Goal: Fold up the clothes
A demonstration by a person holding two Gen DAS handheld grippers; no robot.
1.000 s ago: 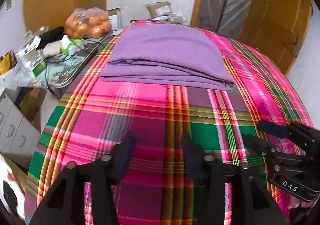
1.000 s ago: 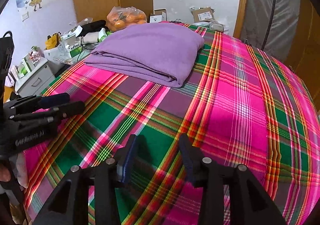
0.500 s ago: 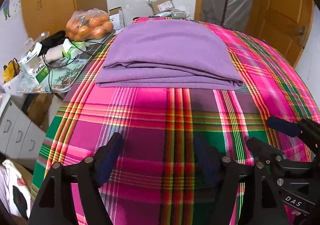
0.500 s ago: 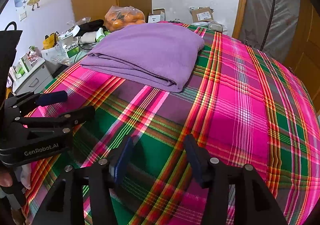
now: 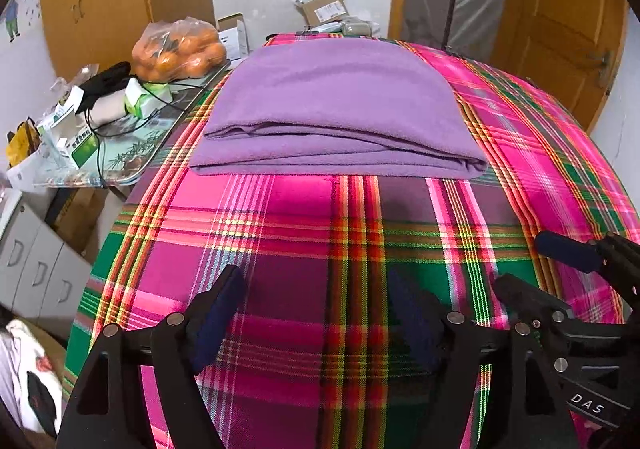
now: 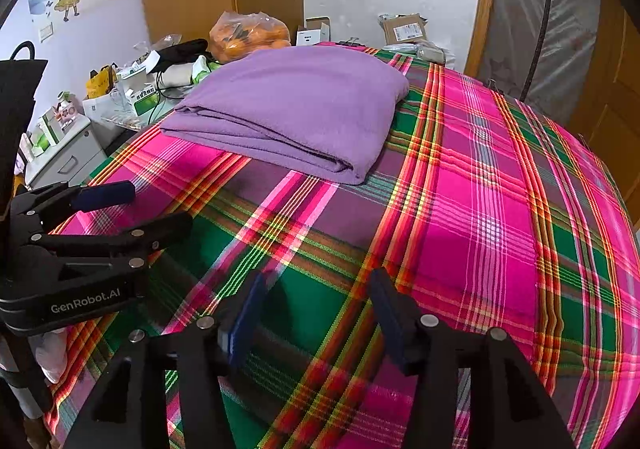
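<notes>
Matt fleecy purple cloth (image 5: 340, 105) on woven plaid bedcover (image 5: 280, 249), glossy wooden door (image 5: 560, 29)

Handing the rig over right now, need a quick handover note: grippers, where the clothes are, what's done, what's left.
Left gripper: jaws have just been opening, now open, nothing between them, above the plaid cloth.
Right gripper: the same, open and empty.
Purple garment: lies folded in layers at the far side of the plaid cloth, apart from both grippers.
Done: this piece looks folded.
Left: no other garment shows on the cloth; perhaps only tidying its edges.
</notes>
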